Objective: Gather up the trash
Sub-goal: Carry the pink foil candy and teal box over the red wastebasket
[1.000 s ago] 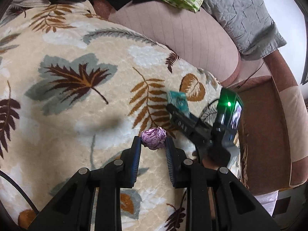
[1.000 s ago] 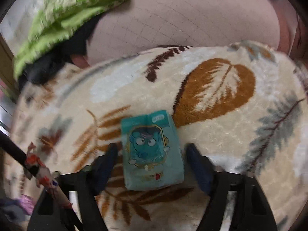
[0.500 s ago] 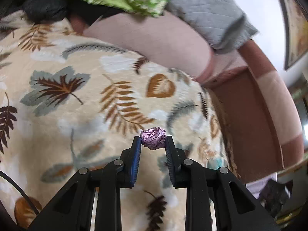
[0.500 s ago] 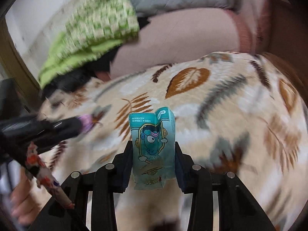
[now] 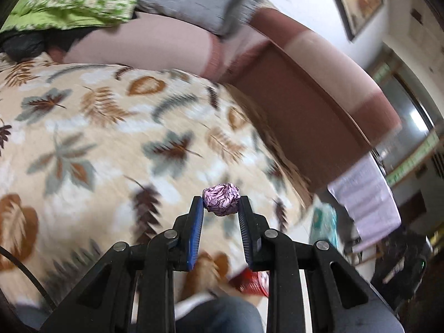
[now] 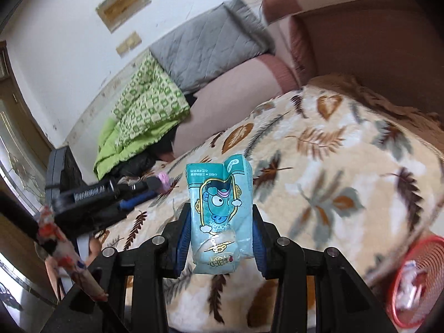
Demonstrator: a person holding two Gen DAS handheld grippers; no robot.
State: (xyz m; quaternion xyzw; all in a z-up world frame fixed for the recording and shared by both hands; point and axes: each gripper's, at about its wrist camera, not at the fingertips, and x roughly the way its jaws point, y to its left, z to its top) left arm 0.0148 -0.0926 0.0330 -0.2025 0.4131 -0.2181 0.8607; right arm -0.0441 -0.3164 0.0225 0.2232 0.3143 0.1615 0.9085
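A crumpled purple foil ball (image 5: 221, 199) is pinched between the tips of my left gripper (image 5: 220, 204), which is shut on it and held above the leaf-patterned blanket (image 5: 111, 138). My right gripper (image 6: 220, 213) is shut on a teal snack packet (image 6: 220, 208) with a cartoon face, held upright over the blanket (image 6: 333, 180). In the right wrist view the left gripper (image 6: 156, 184) shows at the left with the foil ball (image 6: 163, 179) at its tip. A red mesh basket (image 6: 413, 283) with white scraps inside sits low at the right, beyond the blanket's edge; the left wrist view shows it blurred (image 5: 251, 277).
The blanket covers a pink-and-brown sofa (image 5: 305, 97). A green patterned cloth (image 6: 144, 111) and a grey quilted cushion (image 6: 205, 47) lie at its back. A person's jeans-clad leg (image 5: 222, 313) is below the left gripper. A white sheet (image 5: 366, 191) hangs past the sofa arm.
The right jaws closed on the teal packet and lifted it off the blanket. Both grippers rose and swung toward the blanket's edge, and the red basket came into view.
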